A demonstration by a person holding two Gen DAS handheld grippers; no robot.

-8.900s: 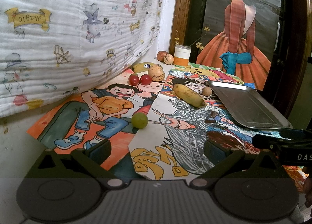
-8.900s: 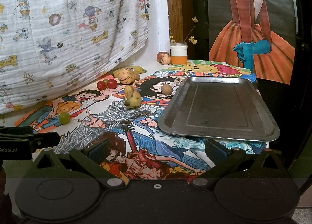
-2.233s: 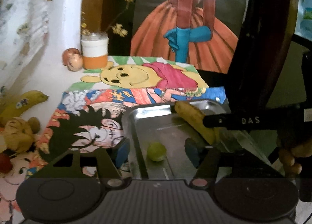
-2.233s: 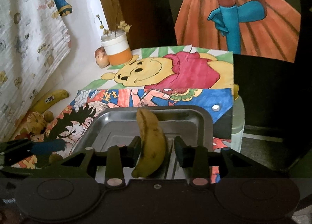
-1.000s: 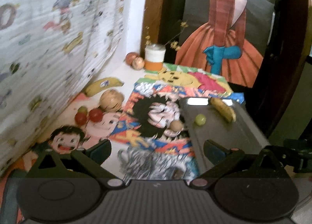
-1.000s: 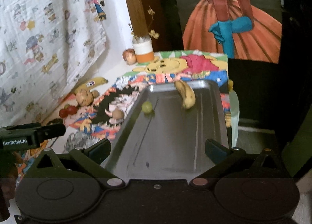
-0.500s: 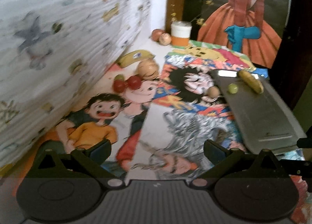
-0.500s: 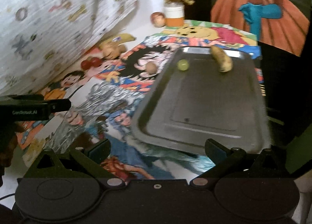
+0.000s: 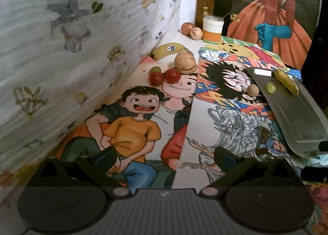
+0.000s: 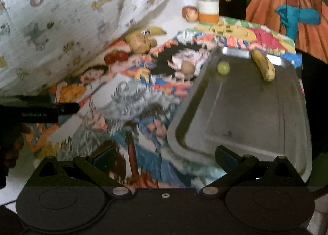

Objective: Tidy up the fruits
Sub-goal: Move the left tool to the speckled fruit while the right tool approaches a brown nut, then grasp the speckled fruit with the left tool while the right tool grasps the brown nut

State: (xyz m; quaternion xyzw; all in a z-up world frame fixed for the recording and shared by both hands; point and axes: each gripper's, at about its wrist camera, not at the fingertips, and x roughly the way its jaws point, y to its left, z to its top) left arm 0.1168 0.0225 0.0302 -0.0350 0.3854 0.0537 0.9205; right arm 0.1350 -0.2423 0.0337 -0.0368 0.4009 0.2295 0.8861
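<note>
Tray (image 10: 256, 112): holds grape (image 10: 223, 67), banana (image 10: 263, 67). Left tongs (image 9: 164, 156), right tongs (image 10: 164, 156): spread wide, empty. Risk: round grape may roll if tray is nudged.

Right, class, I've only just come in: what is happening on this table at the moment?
A person holding two grippers is sorting fruit onto a metal tray. A banana and a green grape lie at the tray's far end. Both the left gripper and the right gripper are open and hold nothing. Two red tomatoes, another banana and other fruit wait on the table.
</note>
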